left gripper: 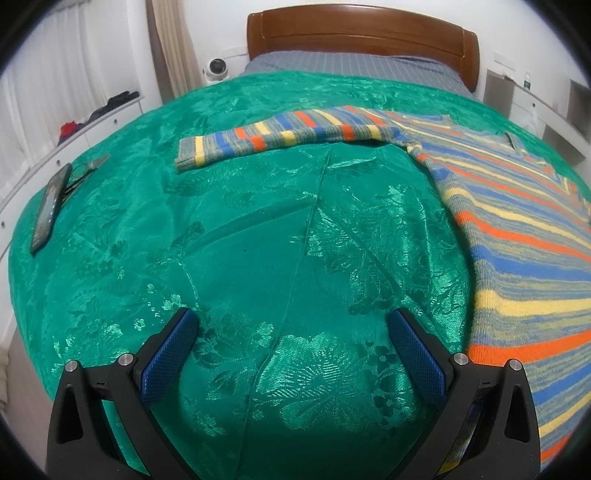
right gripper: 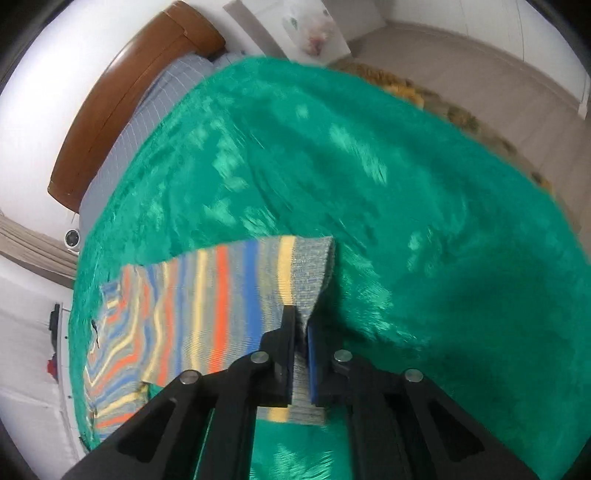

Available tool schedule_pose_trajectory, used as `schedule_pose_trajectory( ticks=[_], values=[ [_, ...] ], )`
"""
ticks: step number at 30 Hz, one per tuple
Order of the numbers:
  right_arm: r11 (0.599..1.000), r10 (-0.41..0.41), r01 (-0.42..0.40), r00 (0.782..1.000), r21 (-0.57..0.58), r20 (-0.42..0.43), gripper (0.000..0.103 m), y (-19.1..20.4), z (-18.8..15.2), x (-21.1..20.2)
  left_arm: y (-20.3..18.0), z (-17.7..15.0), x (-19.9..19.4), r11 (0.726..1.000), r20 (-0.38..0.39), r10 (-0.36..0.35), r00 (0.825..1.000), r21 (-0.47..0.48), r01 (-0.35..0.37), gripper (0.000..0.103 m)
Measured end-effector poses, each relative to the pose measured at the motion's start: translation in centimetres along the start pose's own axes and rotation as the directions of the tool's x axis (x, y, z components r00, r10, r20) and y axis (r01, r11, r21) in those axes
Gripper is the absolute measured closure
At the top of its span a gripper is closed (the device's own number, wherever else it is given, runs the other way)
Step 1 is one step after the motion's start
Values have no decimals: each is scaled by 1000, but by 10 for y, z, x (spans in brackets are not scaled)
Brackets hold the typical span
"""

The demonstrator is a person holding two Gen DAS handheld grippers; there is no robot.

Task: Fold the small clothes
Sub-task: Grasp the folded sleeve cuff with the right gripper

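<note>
Knitwear in orange, blue, yellow and grey stripes, a small sweater (left gripper: 517, 236), is spread on the green bedspread (left gripper: 258, 258) and fills the right side of the left wrist view, with one sleeve (left gripper: 280, 138) laid out flat toward the upper centre of that frame. In the right wrist view the other sleeve's ribbed grey cuff (right gripper: 310, 269) is seen at centre frame, pinched between the clenched fingers of the right gripper (right gripper: 301, 325) and raised a little off the cover; the picture is blurred there, so how high cannot be told. The left gripper (left gripper: 291, 321) is seen at the bottom of its frame with fingers spread wide, nothing between them, above bare bedspread just beside the sweater's lower edge.

The step in hand is judged to be the first sleeve fold. The cuff would next need to be carried across the body panel and laid flat, while the far sleeve awaits the same treatment from the free gripper.

The knit looks thick, soft and ribbed at the cuffs, likely to drape and to sag when lifted by one point. The bedspread is a glossy damask with a raised floral weave and shallow creases. A dark phone (left gripper: 50, 206) is seen at the left edge, and a curved brown wooden headboard (left gripper: 362, 33) at the top.
</note>
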State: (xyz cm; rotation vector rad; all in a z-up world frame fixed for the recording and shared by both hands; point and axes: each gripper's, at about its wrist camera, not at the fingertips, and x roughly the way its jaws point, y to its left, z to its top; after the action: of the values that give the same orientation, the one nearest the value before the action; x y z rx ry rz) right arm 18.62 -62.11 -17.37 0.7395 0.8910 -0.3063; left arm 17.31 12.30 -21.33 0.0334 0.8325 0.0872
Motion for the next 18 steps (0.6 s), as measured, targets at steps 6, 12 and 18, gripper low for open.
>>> schedule_pose_trajectory(
  ticks=[6,12,18],
  values=[
    [939,179,-149,981,-310,70,98,157,-1,-52,0,1,1,1000,3,-7,1000,2,7,0],
    [807,282,-286,955,-517,-87,98,315,-62,-18,1,3,1,1000,-3,-16,1000,4,16,0],
    [766,356,-458,886,-451,-297,35,381,-132,46,3,3,1,1000,-5,-24,1000,8,24,0]
  ],
)
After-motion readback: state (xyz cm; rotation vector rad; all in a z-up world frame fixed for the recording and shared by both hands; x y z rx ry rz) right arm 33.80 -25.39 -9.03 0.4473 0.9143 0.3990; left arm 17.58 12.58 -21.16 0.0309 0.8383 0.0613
